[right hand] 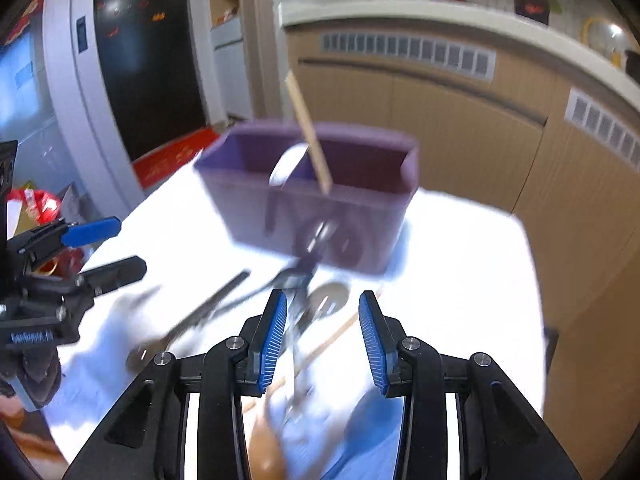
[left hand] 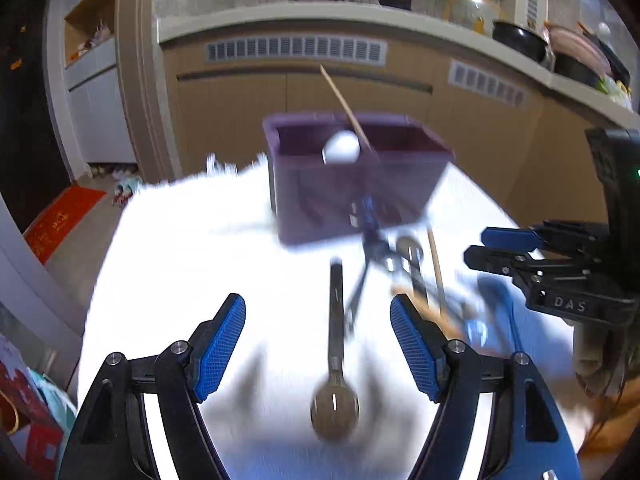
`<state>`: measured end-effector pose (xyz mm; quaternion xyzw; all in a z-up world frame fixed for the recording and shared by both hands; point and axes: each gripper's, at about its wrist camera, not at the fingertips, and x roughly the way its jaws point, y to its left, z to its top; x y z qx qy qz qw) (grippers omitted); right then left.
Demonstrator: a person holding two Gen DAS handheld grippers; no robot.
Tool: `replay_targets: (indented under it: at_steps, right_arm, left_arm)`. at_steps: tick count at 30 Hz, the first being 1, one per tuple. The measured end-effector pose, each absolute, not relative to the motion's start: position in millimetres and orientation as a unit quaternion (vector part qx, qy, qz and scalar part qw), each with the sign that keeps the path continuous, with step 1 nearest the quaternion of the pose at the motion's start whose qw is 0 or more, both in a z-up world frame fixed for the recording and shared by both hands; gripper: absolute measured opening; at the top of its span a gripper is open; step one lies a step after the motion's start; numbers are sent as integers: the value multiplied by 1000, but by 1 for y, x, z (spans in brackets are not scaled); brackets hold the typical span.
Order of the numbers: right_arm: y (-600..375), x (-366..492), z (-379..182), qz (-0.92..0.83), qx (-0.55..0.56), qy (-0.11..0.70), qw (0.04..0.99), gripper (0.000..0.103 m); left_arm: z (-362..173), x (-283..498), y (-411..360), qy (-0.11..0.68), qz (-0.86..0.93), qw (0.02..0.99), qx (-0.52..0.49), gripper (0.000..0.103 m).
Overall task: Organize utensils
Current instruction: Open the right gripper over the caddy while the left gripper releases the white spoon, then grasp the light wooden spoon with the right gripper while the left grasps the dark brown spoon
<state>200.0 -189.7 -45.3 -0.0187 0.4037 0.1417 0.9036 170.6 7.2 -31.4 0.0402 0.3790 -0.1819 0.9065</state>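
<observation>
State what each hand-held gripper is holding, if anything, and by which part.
Nothing is held. The left hand-held gripper stands open above a metal spoon lying on the table; the right hand-held gripper is open over the loose utensils.

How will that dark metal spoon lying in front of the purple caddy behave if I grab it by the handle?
The spoon looks like rigid metal, so it probably won't flex. Its slim, smooth handle may slip or pivot between pads. The round bowl looks heavier, so it would likely droop bowl-down. It lies flat on the white table, so pinching it may be fiddly.

Purple two-compartment caddy (left hand: 352, 200) holds a chopstick (left hand: 346, 106); spoons (left hand: 335, 368) lie scattered before it.
</observation>
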Motion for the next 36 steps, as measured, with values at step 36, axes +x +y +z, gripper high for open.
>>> replay_targets:
  at_steps: [36]
  right_arm:
    - [-182, 178, -63, 125, -54, 416, 899, 13]
  left_arm:
    - [-55, 221, -17, 467, -218, 855, 62, 35]
